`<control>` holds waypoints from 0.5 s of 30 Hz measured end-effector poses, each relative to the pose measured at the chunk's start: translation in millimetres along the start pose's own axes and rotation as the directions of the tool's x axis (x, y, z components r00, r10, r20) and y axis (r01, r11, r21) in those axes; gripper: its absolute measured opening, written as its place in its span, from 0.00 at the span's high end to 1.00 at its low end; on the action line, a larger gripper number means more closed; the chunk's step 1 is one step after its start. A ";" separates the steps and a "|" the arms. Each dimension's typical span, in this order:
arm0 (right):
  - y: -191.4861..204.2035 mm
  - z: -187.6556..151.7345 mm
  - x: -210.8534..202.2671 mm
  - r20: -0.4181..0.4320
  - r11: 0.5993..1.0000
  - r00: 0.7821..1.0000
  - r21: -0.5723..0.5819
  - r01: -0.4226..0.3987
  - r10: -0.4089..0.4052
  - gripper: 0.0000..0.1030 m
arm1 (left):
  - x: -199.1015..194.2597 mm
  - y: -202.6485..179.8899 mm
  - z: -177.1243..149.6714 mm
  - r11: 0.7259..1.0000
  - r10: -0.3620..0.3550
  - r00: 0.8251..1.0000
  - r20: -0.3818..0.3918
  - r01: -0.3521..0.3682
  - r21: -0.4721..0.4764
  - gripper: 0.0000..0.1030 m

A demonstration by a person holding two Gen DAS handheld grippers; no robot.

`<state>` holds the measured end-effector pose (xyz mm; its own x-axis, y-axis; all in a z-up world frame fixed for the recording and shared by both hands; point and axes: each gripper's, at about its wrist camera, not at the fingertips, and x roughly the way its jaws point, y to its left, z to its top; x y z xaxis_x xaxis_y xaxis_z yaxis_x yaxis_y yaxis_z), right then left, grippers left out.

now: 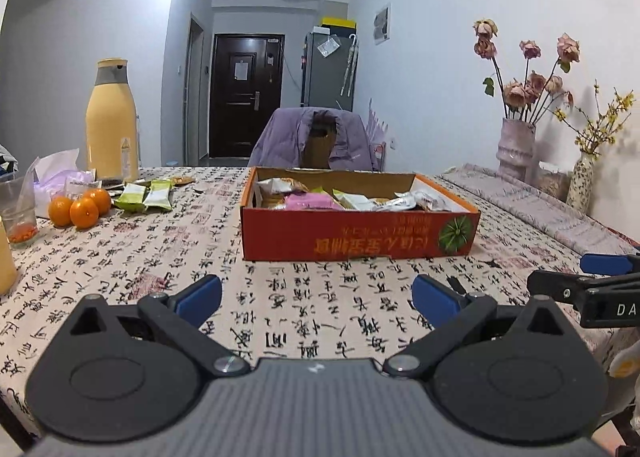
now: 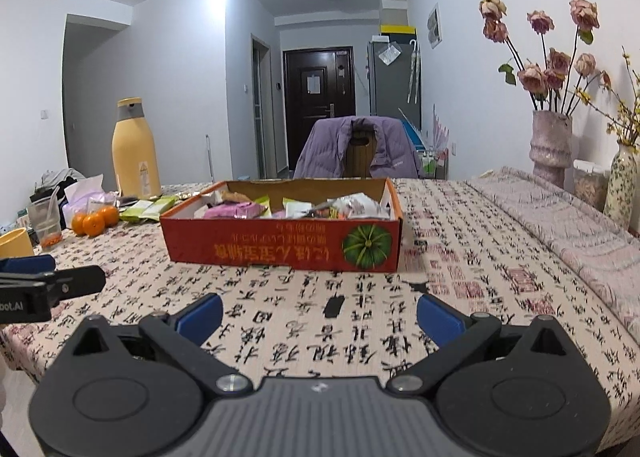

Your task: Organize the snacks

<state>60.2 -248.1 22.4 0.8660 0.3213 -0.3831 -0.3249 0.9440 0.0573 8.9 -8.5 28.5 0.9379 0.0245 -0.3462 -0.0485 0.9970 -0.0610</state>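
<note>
A: From your left wrist view, your left gripper (image 1: 316,299) hovers over the tablecloth (image 1: 120,257), jaws spread wide, holding nothing; the red cardboard box (image 1: 360,231) of snacks sits ahead; green snack packets (image 1: 144,197) lie loose beside the oranges (image 1: 80,209).

B: And the right wrist view?

A: Your right gripper (image 2: 318,317) is equally wide and empty, near the box (image 2: 280,243); you seem between picks; next, I judge, reach left for those packets (image 2: 148,209).

Straight ahead of the tool, a purple jacket drapes a wooden chair (image 1: 320,137); beyond, a dark door (image 1: 246,97) between pale walls.
</note>
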 end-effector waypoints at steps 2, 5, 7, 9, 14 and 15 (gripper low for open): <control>0.5 -1.5 -0.1 -0.002 1.000 1.000 0.000 0.002 -0.002 0.00 | -0.7 0.5 -2.8 1.000 -0.005 1.000 -0.005 0.005 0.001 0.00; -0.3 -2.2 0.3 -0.004 1.000 1.000 0.006 0.003 -0.003 0.00 | 0.4 0.1 -3.9 1.000 -0.009 1.000 -0.013 0.009 0.001 0.00; -1.6 -3.4 0.5 -0.005 1.000 1.000 0.010 0.003 -0.003 0.00 | 1.1 0.4 -5.3 1.000 -0.011 1.000 -0.018 0.011 0.003 0.00; -2.7 -4.4 1.2 -0.008 1.000 1.000 0.015 0.006 -0.006 0.00 | 1.9 -0.7 -6.0 1.000 -0.011 1.000 -0.021 0.011 0.007 0.00; -5.4 -6.2 2.8 -0.014 1.000 1.000 0.022 0.010 -0.010 0.00 | 3.8 -2.5 -6.8 1.000 -0.015 1.000 -0.028 0.015 0.011 0.00; -5.8 -6.5 2.9 -0.015 1.000 1.000 0.023 0.011 -0.010 0.00 | 4.3 -2.6 -7.0 1.000 -0.015 0.999 -0.030 0.016 0.012 0.00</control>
<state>62.2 -253.1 14.9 0.8636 0.3104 -0.3973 -0.3067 0.9489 0.0747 10.7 -11.5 20.6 0.9278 0.0071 -0.3730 -0.0300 0.9980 -0.0556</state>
